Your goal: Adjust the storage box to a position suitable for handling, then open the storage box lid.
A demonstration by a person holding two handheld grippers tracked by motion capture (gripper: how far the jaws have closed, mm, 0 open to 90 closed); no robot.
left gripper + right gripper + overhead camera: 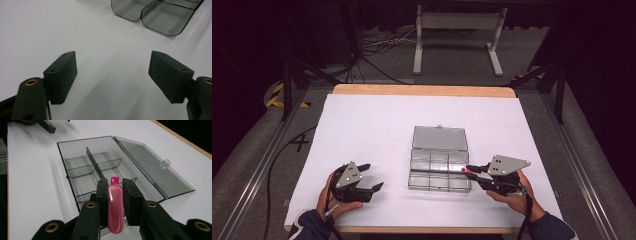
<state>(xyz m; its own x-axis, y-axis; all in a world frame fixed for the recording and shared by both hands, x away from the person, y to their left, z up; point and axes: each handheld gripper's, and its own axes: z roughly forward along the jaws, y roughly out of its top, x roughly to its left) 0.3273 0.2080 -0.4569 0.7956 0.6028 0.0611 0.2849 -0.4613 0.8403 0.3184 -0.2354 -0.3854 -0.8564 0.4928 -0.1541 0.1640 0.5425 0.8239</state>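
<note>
A: Nearest the table's [362, 107] front edge, what are the hands doing?

B: The left gripper [371, 176] rests near the front left corner, jaws spread wide with nothing between them; its pads [63, 75] hang over bare white cover. The right gripper [471, 170] sits toward the front right, jaws pinching a pink tube [115, 207] lengthwise, cap pointing ahead.

A: Where is the tube exactly?

B: At the right end of the box [439, 172], just over its right rim, above the nearest compartments. From the right gripper view the cap reaches past the pad tips toward the dividers.

A: How will it handle?

B: My guess: light, smooth, rounded plastic, so slippery and apt to roll or pivot between flat pads. The grip along its sides, around the middle, looks sound; hard squeezing might shoot it out.

A: And the box?

B: Clear, thin, probably light enough to slide if nudged. Its compartments look empty. The lid [152, 165] lies open flat beyond the tray, toward the far edge, its latch tab sticking out.

A: Room to move?

B: Plenty of open cover left, right and behind the box. Thin upright dividers are the things to avoid when lowering.
</note>
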